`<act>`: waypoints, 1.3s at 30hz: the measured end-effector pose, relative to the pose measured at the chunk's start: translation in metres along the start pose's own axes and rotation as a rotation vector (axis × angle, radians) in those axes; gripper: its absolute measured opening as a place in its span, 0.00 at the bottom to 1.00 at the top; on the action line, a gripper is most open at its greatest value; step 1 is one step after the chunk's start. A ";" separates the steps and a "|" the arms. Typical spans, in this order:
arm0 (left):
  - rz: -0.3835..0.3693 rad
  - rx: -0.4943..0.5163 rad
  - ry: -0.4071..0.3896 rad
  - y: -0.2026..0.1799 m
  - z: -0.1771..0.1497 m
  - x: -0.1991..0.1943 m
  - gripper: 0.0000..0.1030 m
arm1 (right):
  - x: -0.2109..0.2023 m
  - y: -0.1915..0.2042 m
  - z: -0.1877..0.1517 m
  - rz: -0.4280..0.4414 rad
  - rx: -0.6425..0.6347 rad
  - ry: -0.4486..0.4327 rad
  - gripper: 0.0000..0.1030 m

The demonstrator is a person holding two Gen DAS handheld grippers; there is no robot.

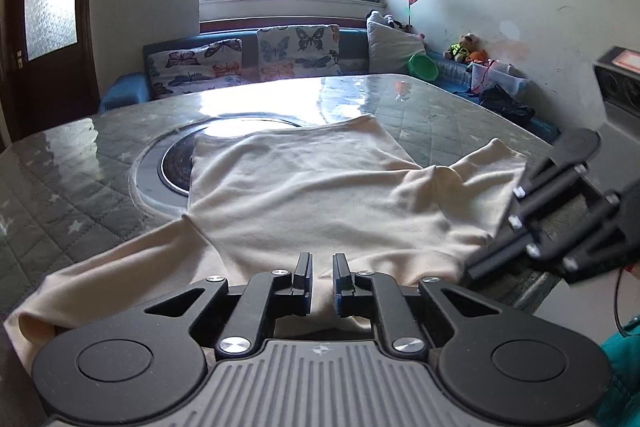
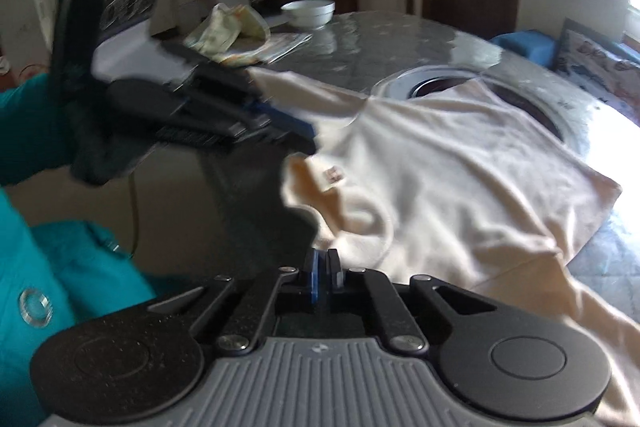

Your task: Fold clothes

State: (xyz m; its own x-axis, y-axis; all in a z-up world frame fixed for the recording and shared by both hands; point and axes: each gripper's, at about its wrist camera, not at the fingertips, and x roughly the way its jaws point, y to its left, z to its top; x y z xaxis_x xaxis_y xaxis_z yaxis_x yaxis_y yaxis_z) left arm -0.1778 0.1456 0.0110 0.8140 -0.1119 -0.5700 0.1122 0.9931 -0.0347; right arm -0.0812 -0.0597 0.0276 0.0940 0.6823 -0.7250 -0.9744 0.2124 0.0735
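A cream shirt (image 1: 312,195) lies spread on the glass-topped table (image 1: 80,187), one sleeve trailing toward the near left. My left gripper (image 1: 323,273) sits low over the shirt's near edge, jaws almost together with cream cloth in the narrow gap. In the right wrist view the left gripper (image 2: 308,135) bites the shirt (image 2: 440,155) at its shoulder edge beside the collar. My right gripper (image 2: 325,273) is shut, its blue pads together at the collar-side hem, the cloth running right up to its tips. From the left, the right gripper (image 1: 472,269) shows at the shirt's right edge.
A round hob inset (image 1: 168,167) lies partly under the shirt. A white bowl (image 2: 308,13), a crumpled patterned cloth (image 2: 228,31) and papers sit at the table's far side. A sofa with butterfly cushions (image 1: 240,63) stands beyond. A teal sleeve (image 2: 24,131) is at the left.
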 end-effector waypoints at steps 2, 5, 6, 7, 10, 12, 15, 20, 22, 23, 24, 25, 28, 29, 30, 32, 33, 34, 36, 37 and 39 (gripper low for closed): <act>-0.003 0.001 0.003 -0.002 0.003 0.009 0.12 | 0.000 0.004 -0.002 0.006 -0.007 0.006 0.03; -0.014 0.000 0.021 -0.003 0.005 0.025 0.12 | -0.004 0.003 0.001 -0.003 0.006 -0.024 0.04; -0.020 0.003 0.032 -0.003 0.004 0.029 0.12 | -0.008 0.000 0.003 -0.010 0.016 -0.039 0.05; -0.026 0.010 0.047 -0.003 0.002 0.033 0.12 | -0.010 -0.003 0.005 -0.028 0.028 -0.055 0.05; -0.046 0.029 0.092 -0.004 -0.009 0.036 0.11 | -0.010 -0.015 0.011 -0.088 0.063 -0.078 0.10; -0.054 0.038 0.107 -0.005 -0.015 0.033 0.11 | -0.002 -0.025 0.012 -0.113 0.092 -0.070 0.15; -0.058 0.046 0.114 -0.003 -0.020 0.026 0.11 | 0.014 -0.035 0.011 -0.129 0.125 -0.047 0.18; -0.044 0.040 0.106 0.001 -0.013 0.019 0.13 | 0.027 -0.031 0.001 -0.063 0.110 0.028 0.18; -0.045 0.036 0.080 0.001 -0.004 0.019 0.13 | 0.022 -0.026 -0.003 -0.029 0.091 0.038 0.19; -0.049 0.033 0.068 0.000 0.002 0.021 0.13 | 0.019 -0.022 -0.005 -0.025 0.081 0.039 0.22; -0.054 0.030 0.055 -0.001 0.008 0.024 0.13 | 0.015 -0.022 -0.007 -0.030 0.079 0.038 0.23; -0.062 0.026 0.046 -0.003 0.013 0.027 0.13 | 0.011 -0.021 -0.008 -0.036 0.078 0.037 0.23; -0.096 0.022 0.040 -0.013 0.024 0.046 0.13 | -0.004 -0.032 -0.010 -0.087 0.128 -0.003 0.24; -0.112 0.024 0.040 -0.018 0.026 0.052 0.12 | -0.011 -0.038 -0.012 -0.121 0.148 -0.018 0.25; -0.132 0.029 0.042 -0.024 0.026 0.058 0.12 | -0.016 -0.046 -0.015 -0.162 0.176 -0.031 0.27; -0.176 0.044 0.049 -0.038 0.027 0.069 0.12 | -0.025 -0.064 -0.021 -0.252 0.236 -0.048 0.30; -0.198 0.053 0.056 -0.045 0.027 0.074 0.12 | -0.029 -0.074 -0.025 -0.303 0.267 -0.052 0.33; -0.219 0.063 0.064 -0.052 0.026 0.079 0.12 | -0.033 -0.085 -0.031 -0.358 0.296 -0.051 0.34; -0.260 0.082 0.086 -0.066 0.023 0.087 0.12 | -0.043 -0.106 -0.045 -0.471 0.354 -0.044 0.35; -0.280 0.091 0.098 -0.072 0.021 0.090 0.12 | -0.047 -0.116 -0.052 -0.529 0.382 -0.039 0.36; -0.308 0.109 0.110 -0.081 0.016 0.091 0.12 | -0.057 -0.137 -0.068 -0.634 0.444 -0.030 0.40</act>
State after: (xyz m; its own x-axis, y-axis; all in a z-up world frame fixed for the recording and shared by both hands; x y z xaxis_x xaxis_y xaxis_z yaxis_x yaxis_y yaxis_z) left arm -0.1035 0.0544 -0.0247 0.6668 -0.3958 -0.6314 0.4086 0.9028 -0.1344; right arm 0.0331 -0.1750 0.0125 0.6182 0.3542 -0.7017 -0.5599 0.8250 -0.0768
